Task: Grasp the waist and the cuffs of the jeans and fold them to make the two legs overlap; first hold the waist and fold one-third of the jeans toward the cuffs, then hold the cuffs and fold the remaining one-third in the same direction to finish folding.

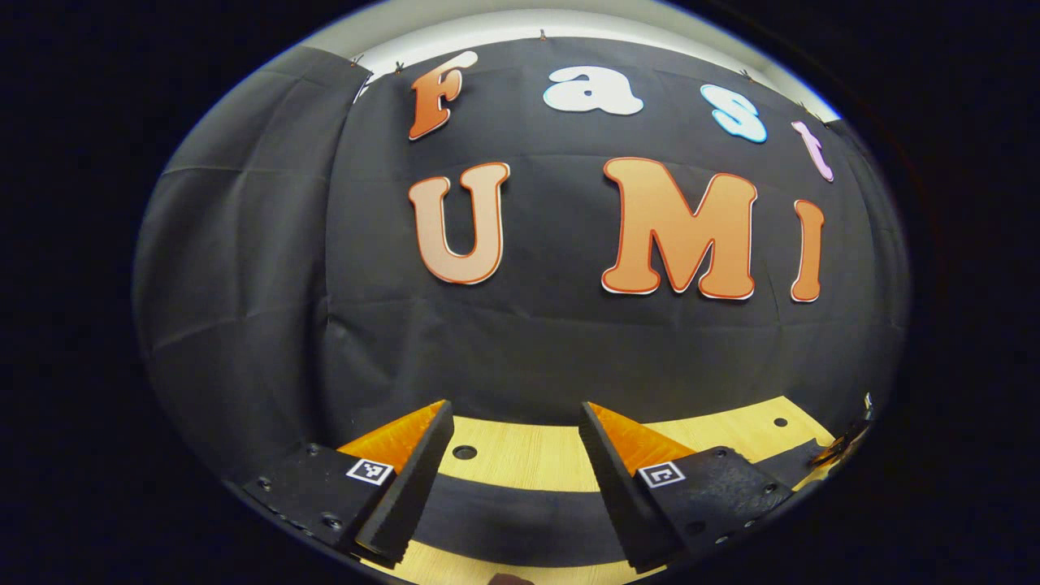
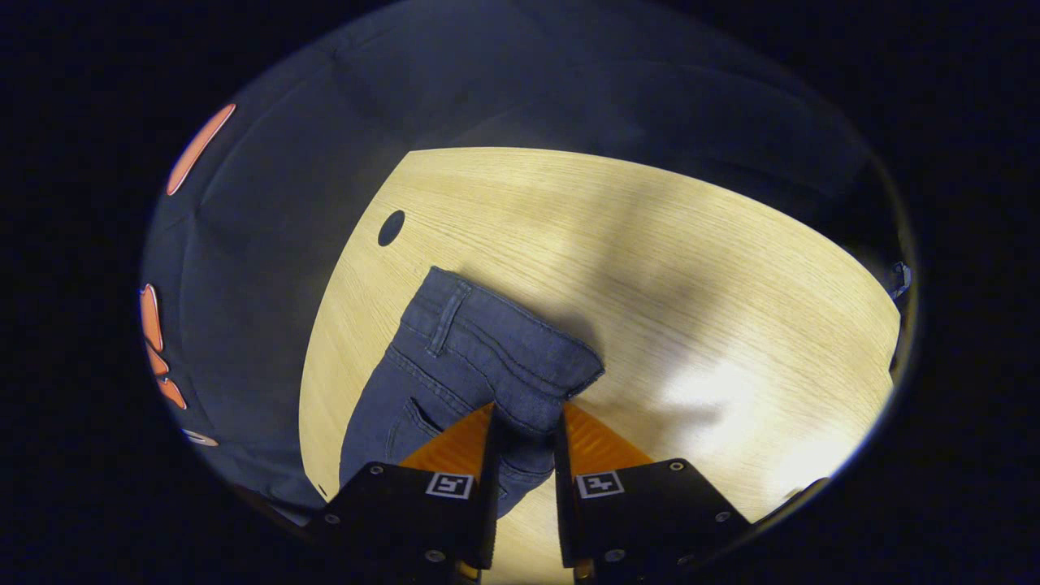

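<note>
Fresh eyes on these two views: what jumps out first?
In the right gripper view, the right gripper is pinched shut on the waist end of dark jeans lying on the pale wooden table. In the left gripper view, the left gripper gapes open, holding nothing, aimed at the black cloth wall beyond the table edge.

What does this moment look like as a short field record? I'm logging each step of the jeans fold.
left gripper: open, holding nothing, raised over the table's far edge, facing the booth wall
right gripper: shut on the jeans
jeans: waistband end pinched between the fingers, the rest lying on the table
table: light wood, with a round hole near the jeans
stage: waist grasped
</note>
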The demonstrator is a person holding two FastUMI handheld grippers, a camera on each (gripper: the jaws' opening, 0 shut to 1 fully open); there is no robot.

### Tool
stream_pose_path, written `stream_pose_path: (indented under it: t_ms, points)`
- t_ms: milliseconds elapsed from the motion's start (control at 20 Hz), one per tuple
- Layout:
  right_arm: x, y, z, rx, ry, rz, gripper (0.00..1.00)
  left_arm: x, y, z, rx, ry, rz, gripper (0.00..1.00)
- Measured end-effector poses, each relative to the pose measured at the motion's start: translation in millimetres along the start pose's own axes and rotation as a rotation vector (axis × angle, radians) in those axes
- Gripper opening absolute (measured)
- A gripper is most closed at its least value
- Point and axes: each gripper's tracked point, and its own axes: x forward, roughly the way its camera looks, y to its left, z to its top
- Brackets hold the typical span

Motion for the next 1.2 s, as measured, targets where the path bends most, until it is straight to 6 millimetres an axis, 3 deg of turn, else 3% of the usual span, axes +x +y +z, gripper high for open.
stream_pose_path:
  t_ms: [50,100,150,350,450,550,600,700,1200]
  points:
    - [-20.0,3.2,6.0,-0.002,-0.009,0.007,0.19,-2.8,1.0,-1.2,-0.007,0.002,0.004,0.94]
    - [-11.5,5.7,5.5,-0.009,-0.030,0.019,0.18,-4.5,2.4,-1.1,-0.006,-0.001,0.002,0.94]
    - [-15.1,8.9,4.4,-0.011,-0.037,0.032,0.19,-5.5,4.3,-2.9,0.002,0.001,0.010,0.94]
    - [-39.4,38.3,7.8,-0.008,-0.106,0.109,0.18,-11.0,3.3,-6.9,0.019,0.004,-0.021,0.94]
    - [-55.8,51.2,4.8,-0.009,-0.138,0.155,0.18,-10.6,6.2,-24.4,0.026,0.046,-0.041,0.94]
    - [-72.1,62.3,-2.1,-0.027,-0.164,0.180,0.18,-12.6,13.0,-37.0,0.035,0.075,-0.052,0.94]
    - [-82.6,67.5,-5.1,-0.039,-0.171,0.194,0.18,-15.5,18.8,-38.7,0.040,0.075,-0.052,0.89]
    - [-104.9,79.3,-13.7,-0.074,-0.198,0.224,0.18,-19.8,31.5,-39.6,0.036,0.067,-0.045,0.94]
    - [-176.9,171.8,-73.0,-0.315,-0.288,0.331,0.18,-49.3,54.3,-62.2,0.018,0.082,-0.090,0.94]
